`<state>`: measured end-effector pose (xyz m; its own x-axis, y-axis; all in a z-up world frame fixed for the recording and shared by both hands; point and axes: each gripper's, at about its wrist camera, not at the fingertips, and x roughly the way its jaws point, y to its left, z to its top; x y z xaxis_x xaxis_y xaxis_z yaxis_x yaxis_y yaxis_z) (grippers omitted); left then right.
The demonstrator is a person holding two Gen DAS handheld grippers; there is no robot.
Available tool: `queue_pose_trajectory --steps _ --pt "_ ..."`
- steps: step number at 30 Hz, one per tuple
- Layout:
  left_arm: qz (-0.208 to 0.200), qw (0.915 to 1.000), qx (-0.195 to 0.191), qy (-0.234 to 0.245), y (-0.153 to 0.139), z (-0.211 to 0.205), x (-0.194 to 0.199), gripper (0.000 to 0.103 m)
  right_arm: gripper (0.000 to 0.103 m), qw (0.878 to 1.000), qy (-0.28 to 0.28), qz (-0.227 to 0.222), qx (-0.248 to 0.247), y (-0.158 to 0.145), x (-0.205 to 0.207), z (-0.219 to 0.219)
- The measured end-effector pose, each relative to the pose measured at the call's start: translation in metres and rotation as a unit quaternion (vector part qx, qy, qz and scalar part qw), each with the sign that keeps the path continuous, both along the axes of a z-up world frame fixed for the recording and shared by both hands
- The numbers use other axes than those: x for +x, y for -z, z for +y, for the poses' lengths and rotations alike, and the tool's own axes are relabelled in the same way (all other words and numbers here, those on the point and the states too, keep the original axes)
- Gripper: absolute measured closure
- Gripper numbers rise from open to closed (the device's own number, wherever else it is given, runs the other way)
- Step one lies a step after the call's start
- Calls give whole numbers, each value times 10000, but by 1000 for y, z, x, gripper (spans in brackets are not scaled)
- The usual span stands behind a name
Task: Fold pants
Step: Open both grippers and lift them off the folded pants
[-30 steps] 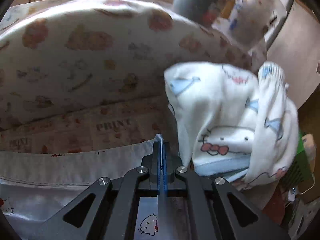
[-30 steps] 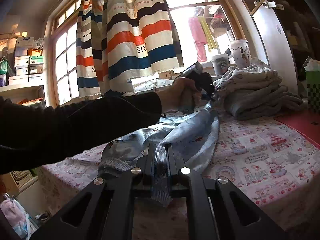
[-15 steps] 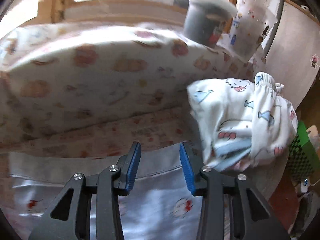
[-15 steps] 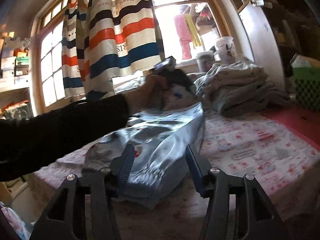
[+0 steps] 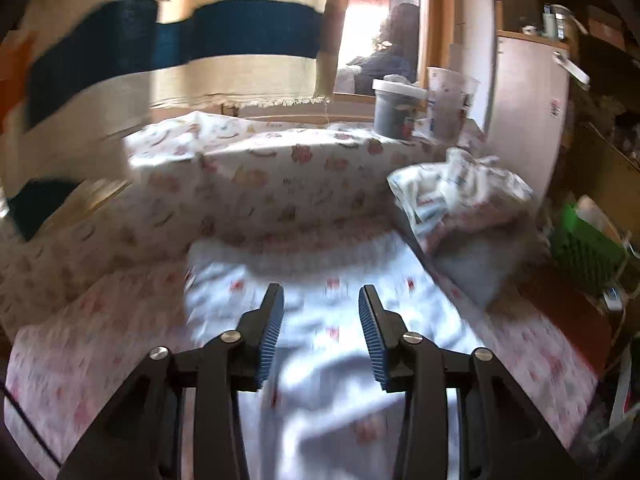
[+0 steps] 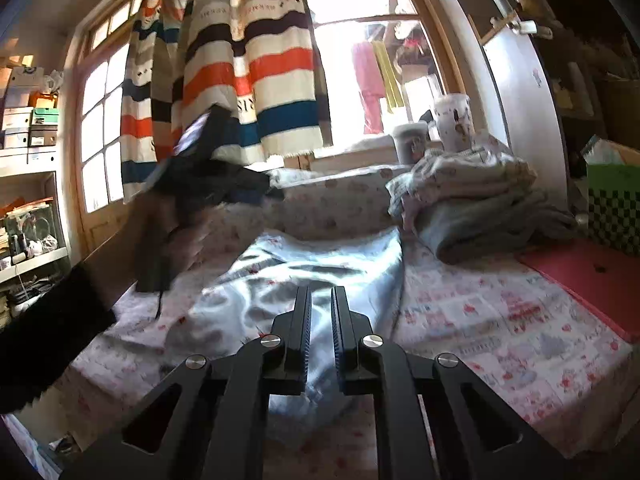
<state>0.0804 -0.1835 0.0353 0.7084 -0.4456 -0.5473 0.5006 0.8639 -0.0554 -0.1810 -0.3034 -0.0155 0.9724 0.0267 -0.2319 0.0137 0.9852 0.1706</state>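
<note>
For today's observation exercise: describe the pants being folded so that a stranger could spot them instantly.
Start at the bed with its pink-printed sheet below the striped curtain. The pants lie spread flat across its middle. Unlike the stacked clothes beside them, they are shiny pale blue with small red motifs.

The left gripper [image 5: 321,308] is at the bottom of the view. Its jaws stand apart and are closing, with nothing between them. Below and ahead of them lie the pale blue pants [image 5: 320,320], spread flat on the bed [image 5: 100,332], which has a white sheet with a small red print. The picture is blurred, so the print on the pants is not clear. Behind the pants there is a long pillow [image 5: 280,176] with orange figures. To the right of it is a pile of folded clothes [image 5: 464,196]. Farther back stand a grey tub [image 5: 394,108] and a white cup [image 5: 448,104], close together, and a striped curtain [image 5: 180,40] hangs at the upper left.
</note>
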Motion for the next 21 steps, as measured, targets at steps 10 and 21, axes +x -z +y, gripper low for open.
queue_pose_trajectory --steps 10,21 --pt "603 9979 97 194 73 28 -108 79 93 9939 157 1092 94 26 28 4" --pt "399 9977 529 -132 98 40 -149 78 93 9888 251 1467 47 41 26 -11"
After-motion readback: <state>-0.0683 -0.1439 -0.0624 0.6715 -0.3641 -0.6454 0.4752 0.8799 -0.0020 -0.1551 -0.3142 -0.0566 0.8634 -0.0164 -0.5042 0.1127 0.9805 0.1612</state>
